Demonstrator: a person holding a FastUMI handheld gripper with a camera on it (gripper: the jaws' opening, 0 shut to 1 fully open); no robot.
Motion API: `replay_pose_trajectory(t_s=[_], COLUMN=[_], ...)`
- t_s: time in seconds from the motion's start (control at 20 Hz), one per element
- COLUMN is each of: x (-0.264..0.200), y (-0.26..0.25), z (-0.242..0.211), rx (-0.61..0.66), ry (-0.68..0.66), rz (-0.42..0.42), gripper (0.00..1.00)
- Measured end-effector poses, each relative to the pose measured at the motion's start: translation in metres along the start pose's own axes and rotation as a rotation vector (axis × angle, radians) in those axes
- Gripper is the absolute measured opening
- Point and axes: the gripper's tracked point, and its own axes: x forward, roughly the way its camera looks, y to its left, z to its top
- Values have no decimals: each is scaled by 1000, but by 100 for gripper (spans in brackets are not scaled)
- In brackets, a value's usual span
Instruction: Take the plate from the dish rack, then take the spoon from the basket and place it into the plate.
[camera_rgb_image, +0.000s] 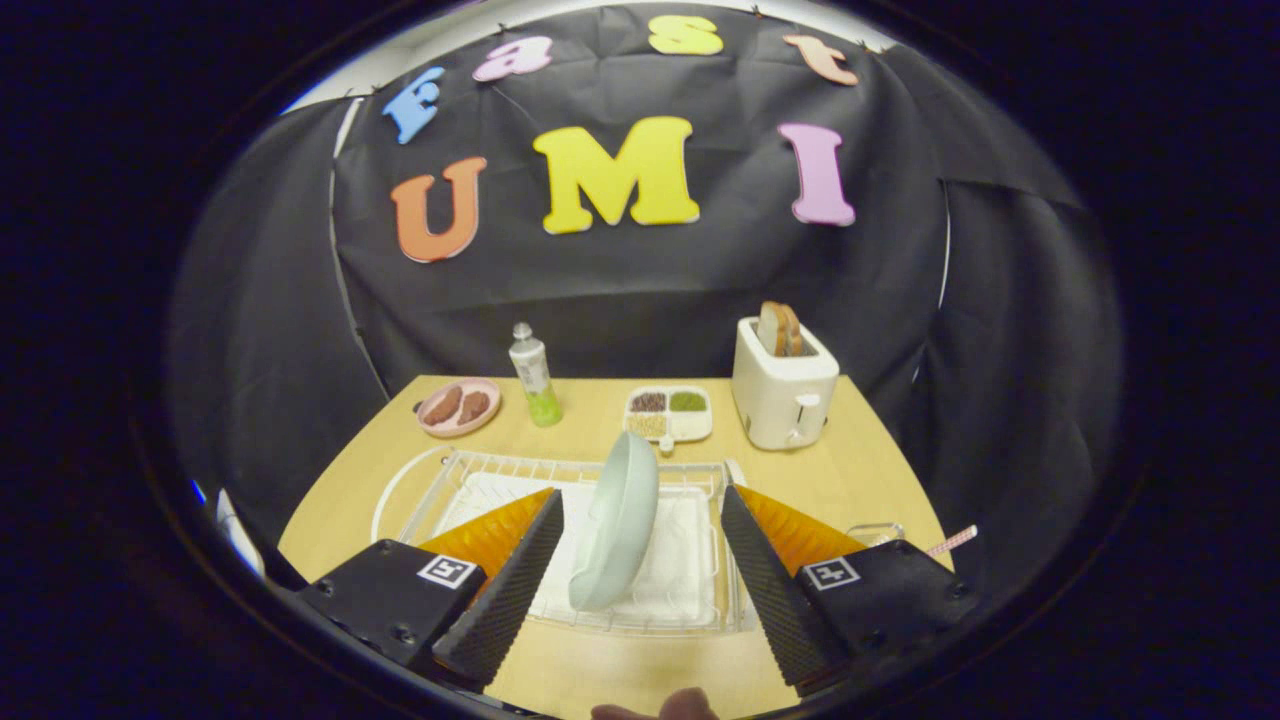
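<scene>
My gripper (640, 520) hangs wide open, holding nothing. The pale plate (616, 537) stands on edge in the white dish rack (470, 468), between my fingers (500, 600), touching neither.

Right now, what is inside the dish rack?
One pale plate stands on its edge in the dish rack, between the open claw fingers, untouched. The fingers cover both ends of the rack.
</scene>
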Motion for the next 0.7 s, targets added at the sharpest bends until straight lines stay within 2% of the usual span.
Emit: replay_pose_trajectory(t_s=[0.15, 0.4, 0.55, 0.7], x=[20, 51, 75, 87], y=[6, 15, 18, 15], z=[0, 5, -2, -6], rx=[109, 67, 87, 109], ry=[113, 220, 289, 321], rz=[41, 2, -10, -25], gripper=[100, 100, 99, 92])
